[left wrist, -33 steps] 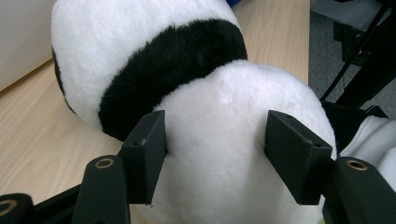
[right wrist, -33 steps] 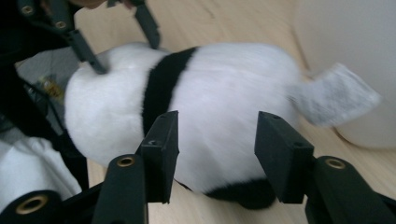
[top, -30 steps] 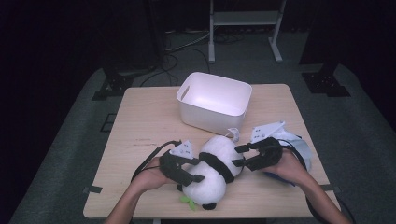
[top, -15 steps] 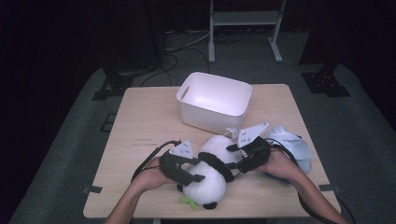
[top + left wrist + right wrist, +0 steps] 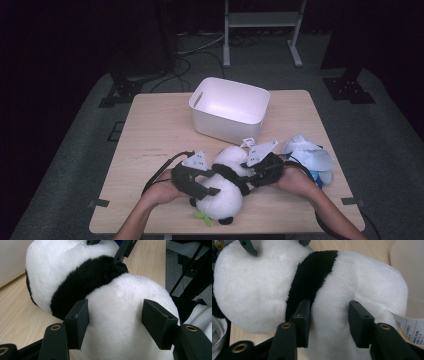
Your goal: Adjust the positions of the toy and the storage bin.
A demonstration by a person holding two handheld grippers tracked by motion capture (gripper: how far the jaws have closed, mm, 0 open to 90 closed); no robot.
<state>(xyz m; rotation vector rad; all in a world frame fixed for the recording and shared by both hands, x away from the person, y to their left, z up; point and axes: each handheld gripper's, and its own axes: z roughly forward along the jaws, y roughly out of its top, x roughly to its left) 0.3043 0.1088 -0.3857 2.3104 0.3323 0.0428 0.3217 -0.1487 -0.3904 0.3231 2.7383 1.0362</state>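
A: So, where does it stand with the panda plush toy (image 5: 225,187)?

B: It lies on the desk (image 5: 160,130) just in front of the white storage bin (image 5: 227,107), not yet lifted. The left gripper (image 5: 115,322) has its jaws pressed into the white fur of one end, holding it. The right gripper (image 5: 329,320) has just been closing its jaws, and they now pinch the plush beside the black band.

A: What's left, then?

B: By my reading, the lift and the carry into the bin, which looks empty.

A: Anything unclear?

B: The panda's face is hidden under the grippers from above. A pale blue-and-white plush (image 5: 307,157) lies to the right of the panda, its shape hard to make out.
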